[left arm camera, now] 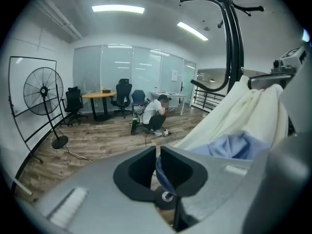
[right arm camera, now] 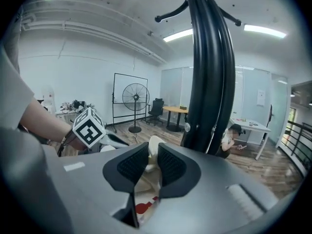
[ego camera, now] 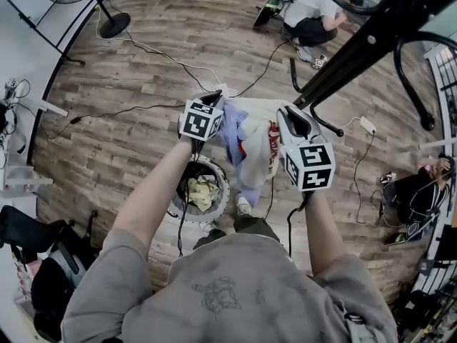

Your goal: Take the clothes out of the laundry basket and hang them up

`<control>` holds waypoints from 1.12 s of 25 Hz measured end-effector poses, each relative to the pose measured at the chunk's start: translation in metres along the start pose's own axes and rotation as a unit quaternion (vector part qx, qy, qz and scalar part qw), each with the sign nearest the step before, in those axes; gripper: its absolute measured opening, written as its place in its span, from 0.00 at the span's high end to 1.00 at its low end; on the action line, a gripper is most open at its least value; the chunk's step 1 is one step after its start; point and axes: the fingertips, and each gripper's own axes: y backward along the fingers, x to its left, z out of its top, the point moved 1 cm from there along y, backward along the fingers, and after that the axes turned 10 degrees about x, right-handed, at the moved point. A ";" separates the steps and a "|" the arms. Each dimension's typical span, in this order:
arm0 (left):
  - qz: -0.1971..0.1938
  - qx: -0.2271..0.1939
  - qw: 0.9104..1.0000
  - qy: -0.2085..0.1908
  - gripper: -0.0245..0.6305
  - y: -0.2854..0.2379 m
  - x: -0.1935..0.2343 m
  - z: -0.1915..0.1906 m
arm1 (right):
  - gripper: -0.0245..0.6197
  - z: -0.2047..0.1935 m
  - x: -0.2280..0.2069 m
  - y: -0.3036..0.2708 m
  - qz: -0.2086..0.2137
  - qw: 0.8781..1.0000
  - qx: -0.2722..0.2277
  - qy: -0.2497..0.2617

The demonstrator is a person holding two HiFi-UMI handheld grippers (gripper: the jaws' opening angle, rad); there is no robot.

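left gripper [left arm camera: 158, 152]: my fingers are nearly together, pinching a fold of the blue garment [ego camera: 232, 134] between the pads.
right gripper [right arm camera: 152, 152]: my fingers are a narrow gap apart, and the gap is filled by the cream garment [ego camera: 255, 145], with the pads on the cloth.
blue garment: bunched between my two grippers, held off the floor, and touching the cream garment on its right.
cream garment: has a red print. It hangs from my right gripper, and its lower part drapes down toward my feet.
laundry basket [ego camera: 223, 181]: round with a pale perforated rim. It stands on the wood floor [ego camera: 143, 70] near me, under my left forearm and just left of the hanging clothes.
basket contents: a yellowish cloth [ego camera: 203, 191] is crumpled inside.
coat rack [right arm camera: 207, 72]: a black pole with curved hooks, just beyond my right gripper and far-right of the clothes. No garment is on a hook.
background: a person [ego camera: 310, 13] crouches far right, well apart from me. A fan [left arm camera: 44, 91] stands far left. Cables [ego camera: 164, 56] trail across the floor.
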 end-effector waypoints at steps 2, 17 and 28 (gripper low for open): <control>-0.014 0.025 1.000 0.000 0.85 -0.002 -0.008 -0.018 | 0.78 -0.002 0.003 0.005 0.009 1.000 0.002 -0.006; 0.053 -0.102 0.993 0.029 0.73 0.144 0.017 0.002 | 0.73 0.063 0.032 0.092 0.061 0.993 -0.104 0.008; 0.167 -0.205 0.964 0.037 0.73 0.320 0.012 -0.020 | 0.77 0.118 0.114 0.148 0.173 0.965 -0.190 0.057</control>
